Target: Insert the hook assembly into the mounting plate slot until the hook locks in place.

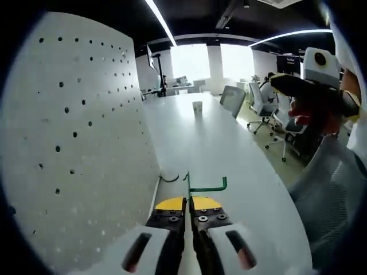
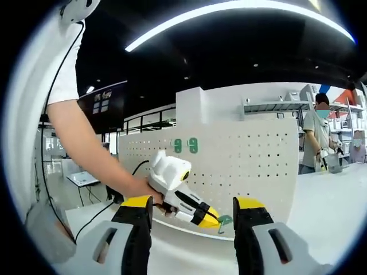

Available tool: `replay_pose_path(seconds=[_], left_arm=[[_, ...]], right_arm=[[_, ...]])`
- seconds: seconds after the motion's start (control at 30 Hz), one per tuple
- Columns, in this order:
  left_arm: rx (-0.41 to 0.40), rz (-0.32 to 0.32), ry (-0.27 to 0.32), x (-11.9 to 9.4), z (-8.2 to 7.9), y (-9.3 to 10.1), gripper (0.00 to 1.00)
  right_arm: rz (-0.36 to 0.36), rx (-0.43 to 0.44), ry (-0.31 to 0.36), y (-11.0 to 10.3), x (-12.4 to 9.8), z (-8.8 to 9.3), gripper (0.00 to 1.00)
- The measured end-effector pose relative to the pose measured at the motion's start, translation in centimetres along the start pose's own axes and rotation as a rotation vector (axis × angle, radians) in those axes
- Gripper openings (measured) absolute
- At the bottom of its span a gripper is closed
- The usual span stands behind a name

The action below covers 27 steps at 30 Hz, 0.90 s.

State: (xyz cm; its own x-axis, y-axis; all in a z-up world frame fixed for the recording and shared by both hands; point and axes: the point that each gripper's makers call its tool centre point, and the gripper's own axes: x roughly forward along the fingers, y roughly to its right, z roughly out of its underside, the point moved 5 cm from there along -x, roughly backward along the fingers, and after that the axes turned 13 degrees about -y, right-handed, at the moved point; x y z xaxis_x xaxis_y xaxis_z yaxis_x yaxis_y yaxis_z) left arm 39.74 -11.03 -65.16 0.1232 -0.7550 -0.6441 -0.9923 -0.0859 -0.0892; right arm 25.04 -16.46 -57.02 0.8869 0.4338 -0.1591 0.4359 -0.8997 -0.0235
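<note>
green hook pinched in left claw.

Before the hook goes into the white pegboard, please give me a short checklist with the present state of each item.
1. Left hand-held gripper shut on the green hook: ok.
2. Hook near the pegboard: ok; in the right gripper view the hook sits low before the board.
3. Hook tip in a hole: not ok; in the left gripper view it is off the board.
4. Right hand-held gripper open, holding nothing: ok.
5. Hooks already on the board: ok, two hang high.
6. Which hole is meant: cannot tell.
</note>
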Motion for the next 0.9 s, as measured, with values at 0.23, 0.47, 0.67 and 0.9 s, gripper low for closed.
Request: replay_pose_path(seconds=[0.23,0.47,0.67,0.9], left_arm=[[-0.025,-0.033,0.049,-1.6,-0.2,0.5,0.02],[-0.017,-0.047,0.099,-3.4,-1.0,0.9,0.02],[-0.045,-0.082,0.158,-5.1,-1.5,1.0,0.02],[-0.080,-0.124,0.223,-7.3,-1.8,1.3,0.02]], right_arm=[[0.009,0.016,0.010,0.0,-0.1,-0.7,0.55],[0.001,0.011,0.013,-0.3,-0.1,-1.5,0.55],[-0.004,0.010,0.021,-0.6,-0.1,-2.2,0.55],[-0.017,0.007,0.028,-1.2,0.2,-3.1,0.55]])
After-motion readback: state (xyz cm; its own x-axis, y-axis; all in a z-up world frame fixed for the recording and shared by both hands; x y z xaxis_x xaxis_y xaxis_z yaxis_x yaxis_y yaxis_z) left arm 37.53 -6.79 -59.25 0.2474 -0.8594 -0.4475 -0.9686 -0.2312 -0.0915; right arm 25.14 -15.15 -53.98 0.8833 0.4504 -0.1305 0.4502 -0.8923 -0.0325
